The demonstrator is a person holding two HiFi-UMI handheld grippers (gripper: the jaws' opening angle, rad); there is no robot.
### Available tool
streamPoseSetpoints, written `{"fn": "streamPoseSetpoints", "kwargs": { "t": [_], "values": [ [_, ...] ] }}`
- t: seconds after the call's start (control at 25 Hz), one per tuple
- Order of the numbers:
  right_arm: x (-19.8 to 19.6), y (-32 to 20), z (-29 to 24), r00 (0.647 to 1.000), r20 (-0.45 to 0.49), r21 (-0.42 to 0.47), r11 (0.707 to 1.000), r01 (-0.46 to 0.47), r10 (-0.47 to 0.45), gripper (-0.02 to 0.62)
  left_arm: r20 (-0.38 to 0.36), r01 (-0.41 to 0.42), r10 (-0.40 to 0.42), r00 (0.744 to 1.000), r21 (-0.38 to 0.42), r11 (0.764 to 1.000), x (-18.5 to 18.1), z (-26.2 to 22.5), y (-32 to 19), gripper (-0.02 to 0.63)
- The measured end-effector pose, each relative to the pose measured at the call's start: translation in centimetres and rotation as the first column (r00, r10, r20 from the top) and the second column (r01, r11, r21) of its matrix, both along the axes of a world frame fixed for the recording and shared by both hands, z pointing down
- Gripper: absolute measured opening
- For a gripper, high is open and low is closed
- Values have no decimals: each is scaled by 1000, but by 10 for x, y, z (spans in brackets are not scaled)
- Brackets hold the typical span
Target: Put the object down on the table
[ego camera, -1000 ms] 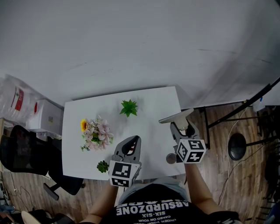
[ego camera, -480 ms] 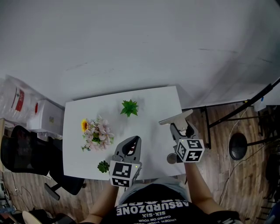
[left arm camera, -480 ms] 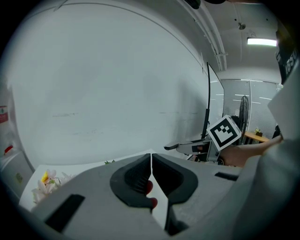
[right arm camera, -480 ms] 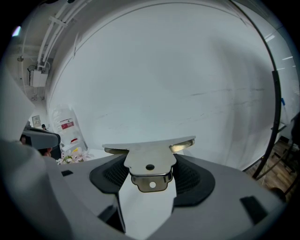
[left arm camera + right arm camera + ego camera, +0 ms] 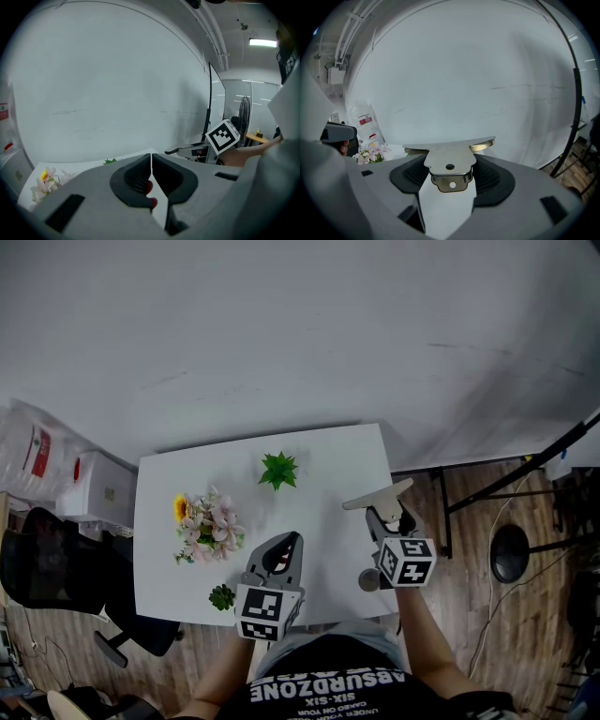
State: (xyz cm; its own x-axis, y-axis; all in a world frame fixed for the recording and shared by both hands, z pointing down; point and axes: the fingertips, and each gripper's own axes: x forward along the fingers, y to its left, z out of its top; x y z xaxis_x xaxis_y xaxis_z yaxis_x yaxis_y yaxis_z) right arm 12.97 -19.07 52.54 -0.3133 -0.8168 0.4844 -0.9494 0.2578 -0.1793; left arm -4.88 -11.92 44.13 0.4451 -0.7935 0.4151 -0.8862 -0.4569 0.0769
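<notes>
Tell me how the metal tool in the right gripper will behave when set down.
The metal tool looks like thin rigid sheet, so it probably won't flex. Its shiny surface may slip in the right gripper. Its wide blade overhangs the jaws, so it may pivot on touching the table, then lie flat.

Office-type room: white worktop (image 5: 328,465) against plain white wall (image 5: 300,324), black swivel chair (image 5: 47,568), wood-plank floor (image 5: 487,615), big water bottle (image 5: 33,451), glass partition (image 5: 234,103), standing fan (image 5: 243,110), ceiling strip light (image 5: 262,42).
</notes>
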Motion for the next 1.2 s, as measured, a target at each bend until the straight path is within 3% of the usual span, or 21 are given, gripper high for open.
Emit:
{"fn": "streamPoseSetpoints", "kwargs": {
  "t": [1.2],
  "values": [
    [-2, -7, 43, 1000, -29, -81, 997, -5, 2, 287, -16, 1, -2, 1000, -21, 1000, -5, 6, -10, 6]
  ]
}}
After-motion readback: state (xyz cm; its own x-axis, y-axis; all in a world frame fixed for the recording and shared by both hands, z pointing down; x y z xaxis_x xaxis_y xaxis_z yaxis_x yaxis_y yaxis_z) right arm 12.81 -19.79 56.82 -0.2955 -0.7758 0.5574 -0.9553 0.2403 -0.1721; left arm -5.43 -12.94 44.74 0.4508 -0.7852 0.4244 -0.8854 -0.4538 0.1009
